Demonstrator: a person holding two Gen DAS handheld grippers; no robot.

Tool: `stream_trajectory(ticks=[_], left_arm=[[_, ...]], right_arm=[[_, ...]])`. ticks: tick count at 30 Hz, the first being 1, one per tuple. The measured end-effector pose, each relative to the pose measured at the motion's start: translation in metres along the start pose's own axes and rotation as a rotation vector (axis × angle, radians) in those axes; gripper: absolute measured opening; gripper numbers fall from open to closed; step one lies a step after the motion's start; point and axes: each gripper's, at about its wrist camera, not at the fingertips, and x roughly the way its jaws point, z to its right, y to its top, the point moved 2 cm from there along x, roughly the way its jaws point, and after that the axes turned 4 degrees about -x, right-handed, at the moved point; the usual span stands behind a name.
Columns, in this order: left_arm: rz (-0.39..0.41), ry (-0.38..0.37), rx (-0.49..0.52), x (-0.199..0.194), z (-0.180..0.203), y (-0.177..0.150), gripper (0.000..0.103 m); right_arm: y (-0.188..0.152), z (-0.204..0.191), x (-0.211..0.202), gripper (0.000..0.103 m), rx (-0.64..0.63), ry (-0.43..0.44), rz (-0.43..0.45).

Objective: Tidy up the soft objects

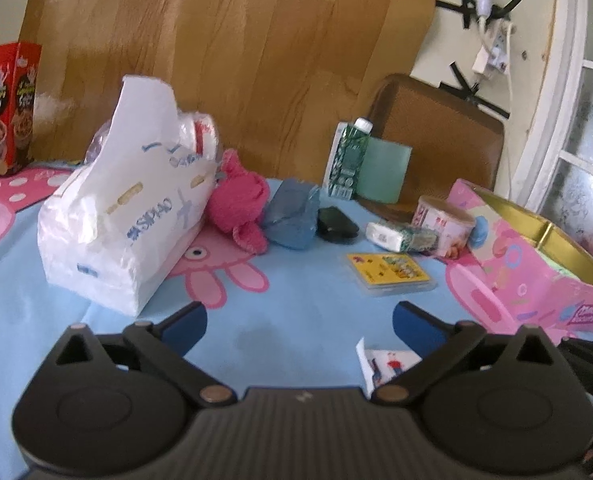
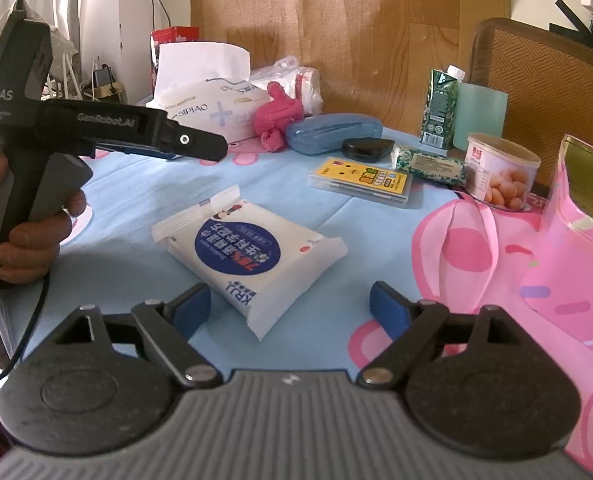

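A large white tissue pack (image 1: 124,216) stands at the left of the table, with a pink plush toy (image 1: 238,204) leaning against its right side. Both also show far back in the right wrist view: the tissue pack (image 2: 208,108) and the plush toy (image 2: 276,118). A flat white wet-wipes pack (image 2: 252,256) lies just ahead of my right gripper (image 2: 290,308), which is open and empty. One corner of that pack (image 1: 384,362) shows by my left gripper (image 1: 300,320), also open and empty above the cloth.
A blue case (image 1: 292,216), black pouch (image 1: 336,224), small green tissue pack (image 1: 400,236), yellow card box (image 1: 388,274), snack cup (image 1: 444,226), green carton (image 1: 348,158) and pink box with gold inside (image 1: 536,264) lie on the table. A red box (image 1: 6,108) stands far left.
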Motion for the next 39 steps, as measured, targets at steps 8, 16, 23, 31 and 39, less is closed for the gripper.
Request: stream_trajectory(ticks=[8, 16, 23, 31, 39], left_arm=[[0.002, -0.001, -0.028, -0.004, -0.006, -0.001, 0.103], [-0.071, -0.093, -0.101, -0.021, -0.006, -0.017, 0.102], [-0.117, -0.179, -0.132, -0.027, 0.003, -0.019, 0.09], [-0.162, -0.15, -0.054, -0.01, 0.029, -0.028, 0.082], [-0.17, -0.145, -0.007, -0.007, 0.047, -0.031, 0.082]], right_arm=[[0.0, 0.002, 0.001, 0.097, 0.007, -0.007, -0.014], [0.0, 0.002, 0.002, 0.099, 0.007, -0.007, -0.017], [-0.001, 0.0, 0.001, 0.097, 0.001, -0.018, -0.012], [0.004, -0.014, 0.004, 0.074, -0.017, 0.019, 0.015], [0.008, -0.032, 0.004, 0.059, -0.073, -0.005, 0.051]])
